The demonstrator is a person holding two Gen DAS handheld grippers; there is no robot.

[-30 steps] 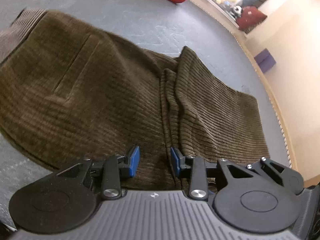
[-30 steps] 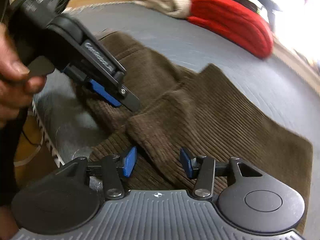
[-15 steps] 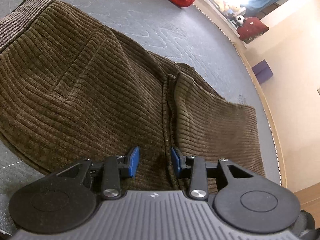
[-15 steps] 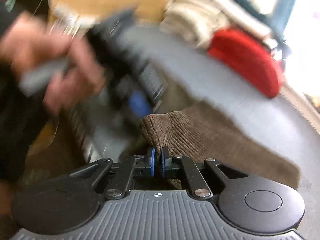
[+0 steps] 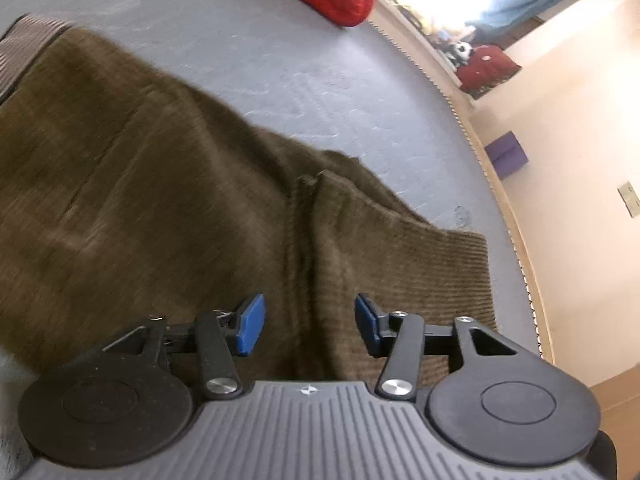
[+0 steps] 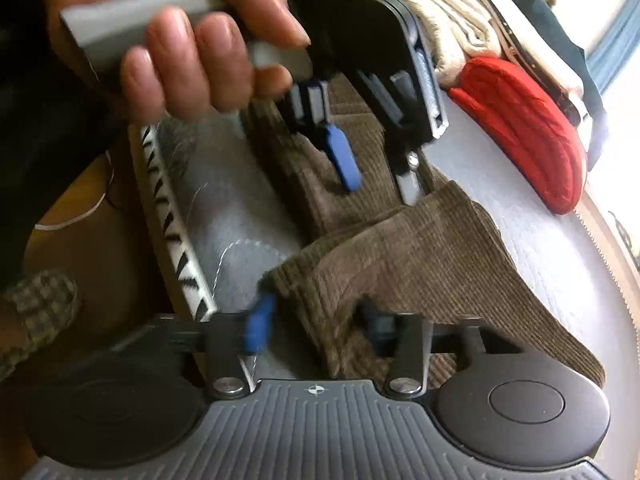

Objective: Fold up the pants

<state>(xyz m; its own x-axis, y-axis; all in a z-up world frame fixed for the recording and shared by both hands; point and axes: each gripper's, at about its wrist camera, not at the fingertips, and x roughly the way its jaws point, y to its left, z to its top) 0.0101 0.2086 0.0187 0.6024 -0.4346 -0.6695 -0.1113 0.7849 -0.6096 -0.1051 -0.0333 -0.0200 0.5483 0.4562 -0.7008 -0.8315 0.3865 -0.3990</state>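
Brown corduroy pants lie folded on the grey quilted mat. In the left wrist view my left gripper hovers low over them with a raised fold ridge between its jaws, which are opening and touch no cloth. In the right wrist view my right gripper has a lifted corner of the pants between its jaws, which are opening; cloth drapes over the right finger. The left gripper, held by a hand, stands just beyond, over the pants.
A red folded garment and a stack of cream and dark clothes lie at the mat's far side. The mat's zigzag-trimmed edge runs close on the left, with wooden floor past it. A purple block sits on the floor.
My left jaws have spread wider over the fold ridge. My right gripper shut on the pants' corner, then began widening, and it has come closer to the left gripper and hand.
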